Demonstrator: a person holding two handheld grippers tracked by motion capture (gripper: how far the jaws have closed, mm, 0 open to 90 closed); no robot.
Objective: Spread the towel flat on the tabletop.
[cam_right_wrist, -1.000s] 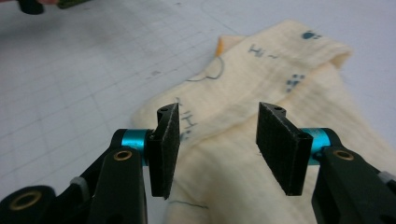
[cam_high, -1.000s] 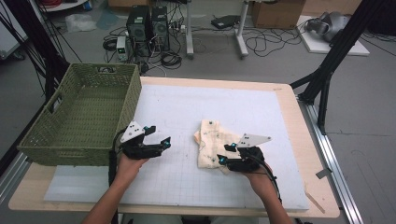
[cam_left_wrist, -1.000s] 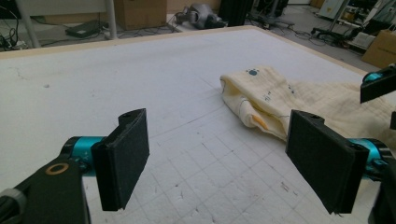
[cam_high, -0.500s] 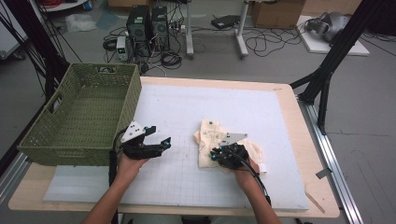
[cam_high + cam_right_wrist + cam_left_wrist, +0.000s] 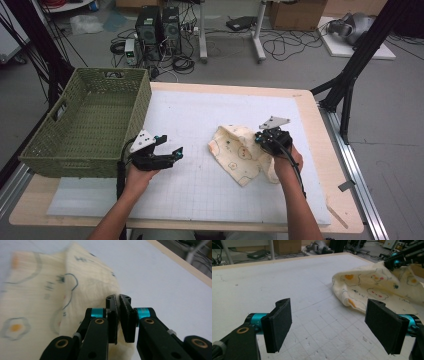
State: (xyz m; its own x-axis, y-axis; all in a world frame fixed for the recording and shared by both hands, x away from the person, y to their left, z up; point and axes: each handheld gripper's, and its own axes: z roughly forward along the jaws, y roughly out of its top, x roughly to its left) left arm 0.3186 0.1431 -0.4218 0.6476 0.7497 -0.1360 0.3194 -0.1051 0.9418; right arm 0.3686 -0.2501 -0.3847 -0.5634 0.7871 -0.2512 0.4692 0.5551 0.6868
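Note:
A cream cloth (image 5: pixel 239 155) printed with small egg shapes lies crumpled on the white mat, right of centre. My right gripper (image 5: pixel 260 138) is over its right part, shut on a fold of the cloth (image 5: pixel 37 302) and holding that edge raised; its jaws (image 5: pixel 118 300) pinch the fabric between them. To the left, my left gripper (image 5: pixel 171 145) hovers low over bare mat, open, a hand's width from the cloth. Between its wide-apart pads (image 5: pixel 278 325) there is nothing, and the cloth (image 5: pixel 372 290) lies ahead to the right with the right gripper (image 5: pixel 397 261) on it.
A green woven basket (image 5: pixel 85 162) stands at the table's left edge, close beside my left hand. The white gridded mat (image 5: pixel 190 195) covers most of the wooden table (image 5: pixel 345 215). Computers, cables and black stand legs are on the floor beyond.
My right gripper has moved away from me and to the right, closing on the cloth and pulling its edge up. The left gripper has stayed where it was.

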